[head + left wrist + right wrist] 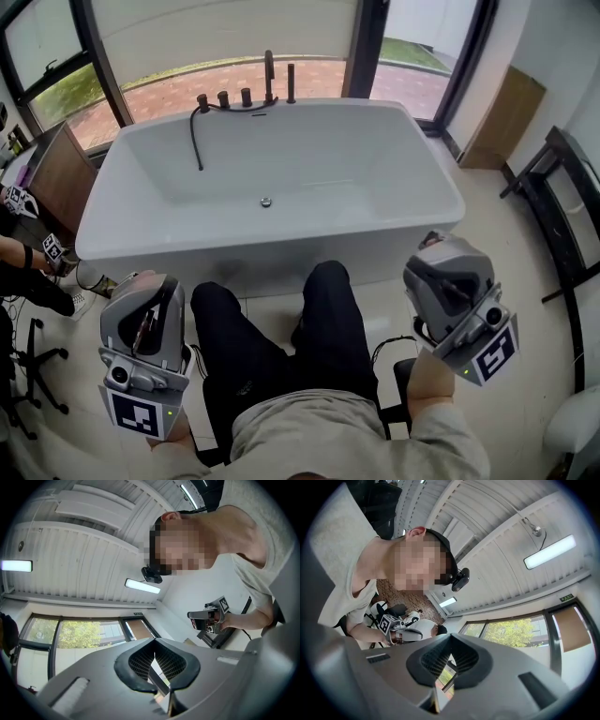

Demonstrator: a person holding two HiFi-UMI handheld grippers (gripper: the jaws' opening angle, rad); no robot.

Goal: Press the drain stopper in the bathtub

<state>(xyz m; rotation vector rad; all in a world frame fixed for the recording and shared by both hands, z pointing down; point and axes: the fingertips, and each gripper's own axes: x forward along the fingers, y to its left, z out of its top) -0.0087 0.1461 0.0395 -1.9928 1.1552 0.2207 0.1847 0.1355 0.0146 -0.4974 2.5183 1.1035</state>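
The white bathtub (112, 234) stands in front of me, and the small round metal drain stopper (265, 202) sits on its floor near the middle. Both grippers are held low by my knees, well short of the tub. My left gripper (142, 328) and right gripper (457, 295) point upward at the ceiling. In the left gripper view the left gripper (157, 660) has its black pads together with nothing between them. The right gripper (449, 660) looks the same in its own view. Each gripper view also shows the other gripper (208, 618) (396, 630).
Dark taps and a spout (246, 94) line the tub's far rim, with a black hose (195, 141) hanging inside. A wooden cabinet (56, 178) stands at left, a black rack (562, 216) at right. Another person's arm (23, 255) shows at the left edge.
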